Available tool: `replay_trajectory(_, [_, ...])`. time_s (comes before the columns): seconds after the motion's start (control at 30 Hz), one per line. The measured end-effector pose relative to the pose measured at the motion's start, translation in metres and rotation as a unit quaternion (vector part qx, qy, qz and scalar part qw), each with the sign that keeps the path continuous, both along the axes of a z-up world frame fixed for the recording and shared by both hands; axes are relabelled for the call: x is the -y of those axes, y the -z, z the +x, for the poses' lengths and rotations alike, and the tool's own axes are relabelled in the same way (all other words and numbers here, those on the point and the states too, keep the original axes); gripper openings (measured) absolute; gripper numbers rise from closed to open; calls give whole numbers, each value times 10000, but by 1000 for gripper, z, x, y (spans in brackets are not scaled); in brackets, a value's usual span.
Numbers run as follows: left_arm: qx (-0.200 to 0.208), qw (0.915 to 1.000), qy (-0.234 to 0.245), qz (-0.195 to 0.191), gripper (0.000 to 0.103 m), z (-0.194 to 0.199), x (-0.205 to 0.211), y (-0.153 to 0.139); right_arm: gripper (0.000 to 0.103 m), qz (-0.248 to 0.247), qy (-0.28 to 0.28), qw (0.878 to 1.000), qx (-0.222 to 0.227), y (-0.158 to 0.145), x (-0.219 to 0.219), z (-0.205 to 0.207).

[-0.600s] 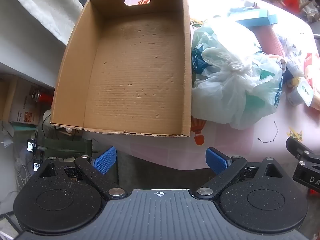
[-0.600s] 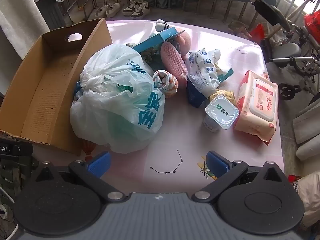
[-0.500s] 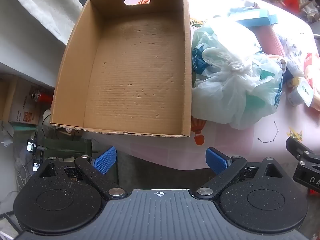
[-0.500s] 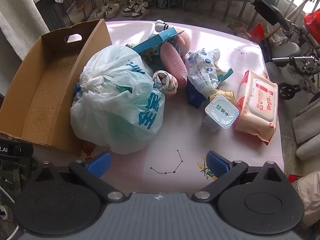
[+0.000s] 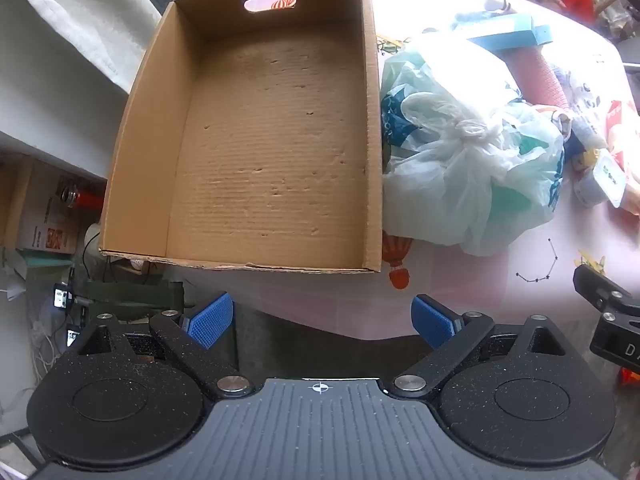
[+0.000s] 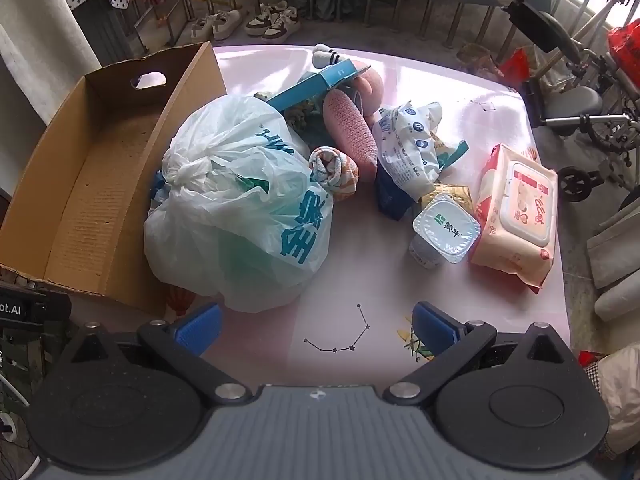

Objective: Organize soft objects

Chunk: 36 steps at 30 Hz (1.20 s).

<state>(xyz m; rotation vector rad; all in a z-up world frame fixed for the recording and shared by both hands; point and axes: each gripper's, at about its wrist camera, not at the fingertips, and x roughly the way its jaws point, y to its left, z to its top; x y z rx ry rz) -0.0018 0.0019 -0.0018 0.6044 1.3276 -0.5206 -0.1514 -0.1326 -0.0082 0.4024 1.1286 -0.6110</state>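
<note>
Box [image 5: 272,152] is sitting at desk [image 6: 400,280] left edge, with tied bag [image 6: 236,208] touching its right wall. Pink roll [image 6: 350,132], sock [image 6: 334,172], cup [image 6: 444,230] and wipes [image 6: 516,216] are lying further right. Left gripper [image 5: 322,316] and right gripper [image 6: 316,326] are hovering near the desk's front edge, fingers wide, gripping nothing.

Left gripper [image 5: 322,318] hangs over the near table [image 5: 460,292] edge, blue pads wide apart, gripping nothing. Cardboard box [image 5: 256,152] directly ahead, open top, nothing inside, handle cutout in far wall. Knotted plastic bag [image 5: 472,168] just right of the box, touching its right wall. Behind the bag: teal carton [image 5: 508,34], pink roll [image 5: 536,76]. Sealed cup [image 5: 600,184] at the far right, just beside the bag. Part of the right gripper [image 5: 612,316] shows at the right edge.
</note>
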Motion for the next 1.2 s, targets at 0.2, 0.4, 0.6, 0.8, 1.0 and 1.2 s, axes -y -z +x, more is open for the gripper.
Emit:
replay_trajectory(0.2, [6, 10000, 16, -4, 97, -1, 0, 0, 82, 9, 26, 10000, 9, 1, 0, 1])
replay_trajectory(0.4, [5, 10000, 18, 0, 97, 0, 1, 0, 82, 17, 27, 10000, 19, 1, 0, 0])
replay_trajectory(0.6, [8, 10000, 24, 4, 97, 0, 1, 0, 82, 14, 31, 10000, 30, 1, 1, 0])
replay_trajectory(0.8, [-2, 10000, 12, 11, 97, 0, 1, 1, 82, 27, 34, 10000, 31, 2, 2, 0])
replay_trajectory(1.0, [-8, 10000, 32, 22, 97, -2, 2, 2, 82, 39, 59, 10000, 35, 3, 4, -1])
replay_trajectory(1.2, [-15, 10000, 35, 24, 97, -2, 2, 2, 82, 41, 75, 10000, 29, 4, 6, -1])
